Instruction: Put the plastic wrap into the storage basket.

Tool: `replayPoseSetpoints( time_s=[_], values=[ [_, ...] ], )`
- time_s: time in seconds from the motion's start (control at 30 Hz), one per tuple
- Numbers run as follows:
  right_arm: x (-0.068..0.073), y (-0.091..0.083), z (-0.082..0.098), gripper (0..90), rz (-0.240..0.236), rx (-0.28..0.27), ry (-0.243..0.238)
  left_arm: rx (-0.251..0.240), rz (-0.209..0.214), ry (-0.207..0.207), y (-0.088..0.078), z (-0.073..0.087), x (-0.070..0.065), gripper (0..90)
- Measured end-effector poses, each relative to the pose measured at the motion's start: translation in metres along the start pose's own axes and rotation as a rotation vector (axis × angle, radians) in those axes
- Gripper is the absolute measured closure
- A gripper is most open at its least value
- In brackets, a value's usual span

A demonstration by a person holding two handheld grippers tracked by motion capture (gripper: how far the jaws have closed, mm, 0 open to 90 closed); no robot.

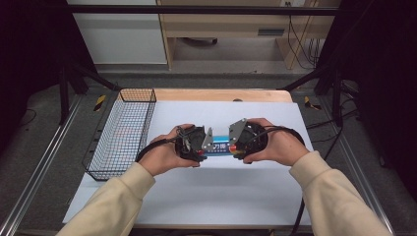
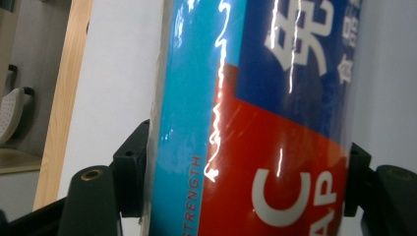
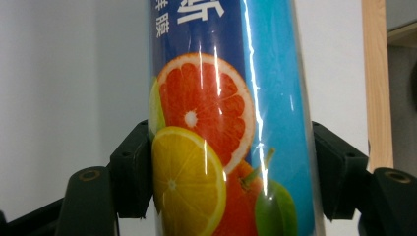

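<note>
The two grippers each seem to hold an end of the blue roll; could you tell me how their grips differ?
The left gripper clamps the end of the roll printed red and dark blue with white letters; the right gripper clamps the end showing citrus fruit. The left gripper's pads press both sides, while the right gripper shows a slight gap at one pad. Both hold the roll level just above the table.

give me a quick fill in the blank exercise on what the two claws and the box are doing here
1. Each claw grips one ____ of the blue box.
2. The wire basket stands on the person's ____ side of the table.
3. At the right claw, the box shows pictures of ____ fruit.
4. At the left claw, the box's label is red beside the word ____.

Missing words: end; left; citrus; STRENGTH
</note>
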State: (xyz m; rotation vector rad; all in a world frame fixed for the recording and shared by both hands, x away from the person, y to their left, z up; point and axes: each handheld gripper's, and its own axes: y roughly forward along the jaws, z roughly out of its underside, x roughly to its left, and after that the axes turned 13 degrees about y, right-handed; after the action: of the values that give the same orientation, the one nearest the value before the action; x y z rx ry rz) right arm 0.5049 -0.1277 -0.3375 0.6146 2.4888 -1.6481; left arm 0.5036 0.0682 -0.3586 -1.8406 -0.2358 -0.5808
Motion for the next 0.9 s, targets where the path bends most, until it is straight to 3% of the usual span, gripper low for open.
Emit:
replayPoseSetpoints(
  time_s=[0.03, 0.07, 0.1, 0.13, 0.17, 0.23, 0.3, 0.33, 0.37, 0.5, 0.57, 0.6, 0.67, 0.7, 0.73, 0.77, 0.8, 0.83, 0.87, 0.9],
  values=[
    [0.001, 0.001, 0.001, 20.8, 0.006, -0.005, 0.003, 0.004, 0.004, -0.01, 0.0, 0.0, -0.001, 30.0],
    [0.001, 0.001, 0.001, 20.8, 0.006, -0.005, 0.003, 0.004, 0.004, -0.01, 0.0, 0.0, -0.001, 30.0],
    [0.001, 0.002, 0.003, 10.2, 0.009, -0.006, 0.023, 0.016, 0.0, -0.01, 0.001, 0.001, -0.002, 30.0],
    [-0.001, 0.001, 0.007, 9.6, 0.028, 0.003, 0.046, 0.017, -0.004, -0.01, 0.002, 0.002, -0.003, 30.1],
    [-0.002, -0.004, 0.013, 5.4, 0.087, -0.022, 0.058, 0.029, 0.003, -0.023, 0.003, 0.004, -0.004, 30.1],
    [-0.003, -0.006, 0.017, 5.1, 0.1, -0.034, 0.071, 0.039, -0.001, -0.023, 0.004, 0.006, -0.005, 30.1],
    [-0.003, -0.02, 0.036, 5.8, 0.146, -0.076, 0.095, 0.051, 0.002, -0.044, 0.007, 0.012, -0.004, 30.1],
    [-0.003, -0.02, 0.036, 5.8, 0.146, -0.076, 0.095, 0.051, 0.002, -0.044, 0.007, 0.012, -0.004, 30.1],
    [-0.002, -0.027, 0.049, 6.6, 0.153, -0.095, 0.127, 0.063, -0.007, -0.065, 0.007, 0.018, -0.003, 30.1],
    [-0.002, -0.026, 0.07, 6.5, 0.162, -0.079, 0.18, 0.057, -0.005, -0.093, 0.007, 0.024, -0.002, 30.1],
    [-0.003, -0.02, 0.083, 6.8, 0.18, -0.062, 0.24, 0.062, -0.009, -0.104, 0.005, 0.027, -0.001, 30.2],
    [-0.004, -0.012, 0.094, 9.6, 0.211, -0.055, 0.317, 0.061, -0.012, -0.118, 0.002, 0.03, 0.0, 30.2],
    [-0.004, -0.009, 0.097, 10.6, 0.222, -0.056, 0.345, 0.063, -0.017, -0.122, -0.001, 0.031, 0.001, 30.2],
    [-0.002, 0.0, 0.102, 10.5, 0.274, -0.075, 0.437, 0.064, -0.02, -0.127, -0.002, 0.032, 0.002, 30.2],
    [-0.002, 0.0, 0.102, 10.5, 0.274, -0.075, 0.437, 0.066, -0.021, -0.132, -0.004, 0.033, 0.003, 30.2],
    [-0.001, 0.009, 0.105, 11.6, 0.307, -0.075, 0.521, 0.075, -0.035, -0.133, -0.007, 0.035, 0.007, 30.2],
    [-0.001, 0.009, 0.105, 11.6, 0.307, -0.075, 0.521, 0.075, -0.035, -0.133, -0.007, 0.035, 0.007, 30.2],
    [-0.001, 0.012, 0.105, 12.7, 0.329, -0.073, 0.565, 0.077, -0.042, -0.151, -0.01, 0.036, 0.009, 30.2],
    [0.0, 0.019, 0.107, 12.9, 0.354, -0.063, 0.637, 0.08, -0.049, -0.164, -0.012, 0.037, 0.011, 30.2],
    [0.003, 0.028, 0.111, 13.4, 0.389, -0.088, 0.73, 0.076, -0.051, -0.182, -0.015, 0.039, 0.013, 30.3]
  ],
)
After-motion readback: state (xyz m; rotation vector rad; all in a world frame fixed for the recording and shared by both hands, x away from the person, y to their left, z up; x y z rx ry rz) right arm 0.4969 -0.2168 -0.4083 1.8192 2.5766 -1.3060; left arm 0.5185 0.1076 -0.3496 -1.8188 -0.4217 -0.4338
